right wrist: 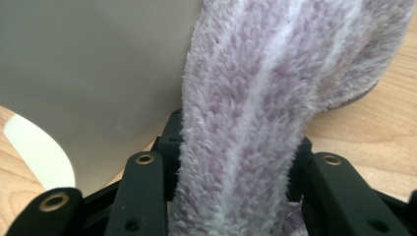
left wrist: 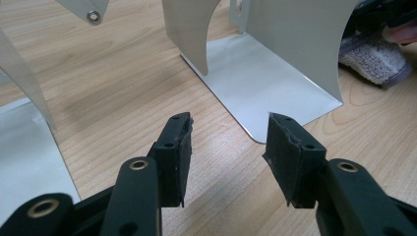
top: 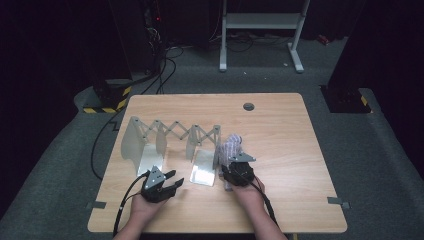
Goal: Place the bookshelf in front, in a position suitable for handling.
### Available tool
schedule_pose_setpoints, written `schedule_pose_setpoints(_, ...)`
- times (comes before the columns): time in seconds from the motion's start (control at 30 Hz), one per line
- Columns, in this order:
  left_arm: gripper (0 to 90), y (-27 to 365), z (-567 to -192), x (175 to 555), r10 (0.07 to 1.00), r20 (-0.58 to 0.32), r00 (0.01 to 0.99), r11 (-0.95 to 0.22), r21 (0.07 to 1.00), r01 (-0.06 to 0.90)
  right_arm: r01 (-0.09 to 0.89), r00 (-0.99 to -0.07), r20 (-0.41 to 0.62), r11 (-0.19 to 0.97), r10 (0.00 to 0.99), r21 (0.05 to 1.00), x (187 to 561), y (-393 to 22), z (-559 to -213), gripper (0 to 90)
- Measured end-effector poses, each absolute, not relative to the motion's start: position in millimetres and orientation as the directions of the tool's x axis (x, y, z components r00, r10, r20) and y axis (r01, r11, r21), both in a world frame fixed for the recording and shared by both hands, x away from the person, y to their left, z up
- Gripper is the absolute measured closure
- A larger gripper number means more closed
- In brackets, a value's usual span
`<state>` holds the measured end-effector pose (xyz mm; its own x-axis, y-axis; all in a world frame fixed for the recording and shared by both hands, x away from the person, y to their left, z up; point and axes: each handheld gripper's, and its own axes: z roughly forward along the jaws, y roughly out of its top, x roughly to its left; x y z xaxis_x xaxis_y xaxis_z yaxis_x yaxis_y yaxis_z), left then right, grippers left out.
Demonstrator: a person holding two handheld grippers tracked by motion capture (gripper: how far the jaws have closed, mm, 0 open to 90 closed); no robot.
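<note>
Progress: your right gripper (top: 235,170) clamps fuzzy lilac cloth (right wrist: 265,123) between its jaws, cloth draped against right end panel of folding metal rack (top: 172,134), low over table (top: 280,135). Your left gripper (left wrist: 228,142) gapes, jaws bare, near rack base plate (left wrist: 260,83). Cloth picked up; placing on rack judged not yet done.

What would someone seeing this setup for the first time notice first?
Probably the fuzzy lilac sock, clamped between the jaws of the right gripper just right of the metal rack. That rack, a row of grey upright plates joined by a scissor lattice, stands across the left half of the wooden table. The left gripper hovers open and holds nothing near a plate's base.
</note>
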<state>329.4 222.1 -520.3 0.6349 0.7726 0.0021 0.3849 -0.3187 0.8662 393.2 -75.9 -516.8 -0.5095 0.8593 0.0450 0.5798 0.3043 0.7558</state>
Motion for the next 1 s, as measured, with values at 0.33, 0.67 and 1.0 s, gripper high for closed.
schedule_pose_setpoints(0.33, 52.1, 223.4, -519.1, 329.4, 0.776, -0.001, 0.630, -0.311, 0.869, 0.385, 0.520, -0.508, 0.061, 0.249, 0.859, 0.817, 391.6, -76.8, -491.9, 58.9)
schedule_pose_setpoints(0.67, 52.0, 224.5, -518.9, 329.2, 0.775, 0.001, 0.632, -0.313, 0.869, 0.383, 0.357, -0.522, 0.029, 0.187, 0.853, 0.915, 377.9, -78.0, -428.4, 58.8)
schedule_pose_setpoints(1.0, 52.0, 224.6, -518.8, 329.0, 0.775, -0.003, 0.631, -0.309, 0.871, 0.383, 0.369, -0.516, 0.034, 0.187, 0.856, 0.910, 379.6, -78.1, -435.0, 59.1)
